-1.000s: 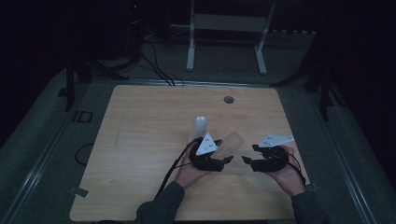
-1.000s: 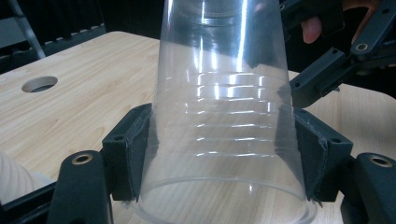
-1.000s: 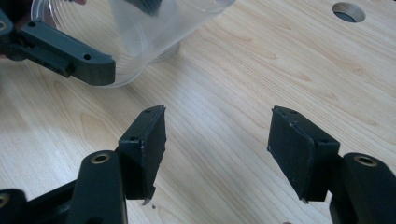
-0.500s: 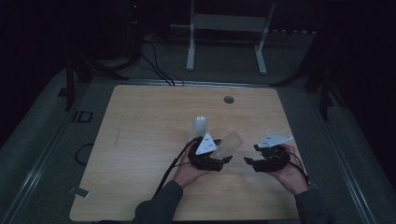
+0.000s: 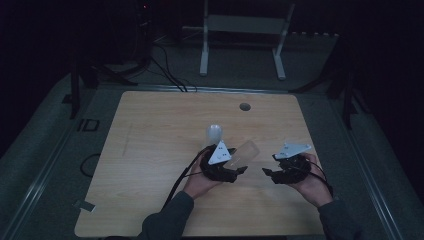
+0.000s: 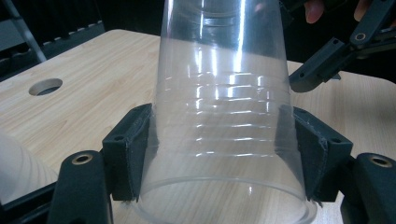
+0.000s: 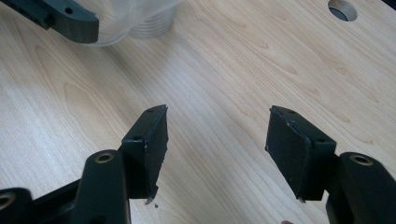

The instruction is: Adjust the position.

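Observation:
A clear plastic cup [image 6: 224, 93] is clamped near its wide rim between the jaws of my left gripper [image 6: 219, 154], which is shut on it. In the high view this cup [image 5: 247, 150] lies tilted, pointing right and away from the left gripper [image 5: 235, 170]. A second, whitish cup [image 5: 214, 134] stands upside down on the wooden table [image 5: 150, 150] just behind the left hand. My right gripper [image 7: 217, 140] is open over bare wood with nothing between its pads. It sits at the right [image 5: 270, 172], its tips facing the left gripper a short gap away.
A round cable hole [image 5: 244, 106] lies in the table's far middle, also seen as the hole [image 7: 343, 9] ahead of the right gripper. A cable [image 5: 180, 180] trails from the left gripper toward the front edge. A white metal stand [image 5: 245, 30] is beyond the table.

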{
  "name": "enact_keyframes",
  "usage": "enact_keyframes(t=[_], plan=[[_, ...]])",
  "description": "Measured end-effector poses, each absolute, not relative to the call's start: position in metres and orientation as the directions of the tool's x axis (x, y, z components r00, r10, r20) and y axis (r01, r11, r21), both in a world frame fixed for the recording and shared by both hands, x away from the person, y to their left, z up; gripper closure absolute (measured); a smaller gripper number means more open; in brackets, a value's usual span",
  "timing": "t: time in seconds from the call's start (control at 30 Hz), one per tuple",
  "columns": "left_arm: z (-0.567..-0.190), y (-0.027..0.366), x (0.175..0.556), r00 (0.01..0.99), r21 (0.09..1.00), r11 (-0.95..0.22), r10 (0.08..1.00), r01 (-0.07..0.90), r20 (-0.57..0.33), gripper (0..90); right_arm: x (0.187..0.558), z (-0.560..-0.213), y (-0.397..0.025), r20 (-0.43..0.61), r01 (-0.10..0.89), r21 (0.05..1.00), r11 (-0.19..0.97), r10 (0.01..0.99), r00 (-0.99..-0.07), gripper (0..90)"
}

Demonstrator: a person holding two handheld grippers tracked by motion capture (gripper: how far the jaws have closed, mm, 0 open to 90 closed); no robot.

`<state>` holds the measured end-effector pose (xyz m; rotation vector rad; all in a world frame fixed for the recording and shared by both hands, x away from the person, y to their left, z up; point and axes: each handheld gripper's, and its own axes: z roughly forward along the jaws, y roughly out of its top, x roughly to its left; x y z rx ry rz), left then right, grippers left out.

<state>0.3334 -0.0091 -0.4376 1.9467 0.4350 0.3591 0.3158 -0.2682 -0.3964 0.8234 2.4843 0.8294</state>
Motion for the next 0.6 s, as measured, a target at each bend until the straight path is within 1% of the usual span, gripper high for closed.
enact_keyframes(t=[0.6], plan=[[-0.4325,-0.0071,0.3345,0.894,0.906,-0.407,0.441,0.117,0.082,29.9,0.3185,-0.3891,-0.2657,-0.210,0.380,0.588,0.714,0.588,-0.782,38.5]])
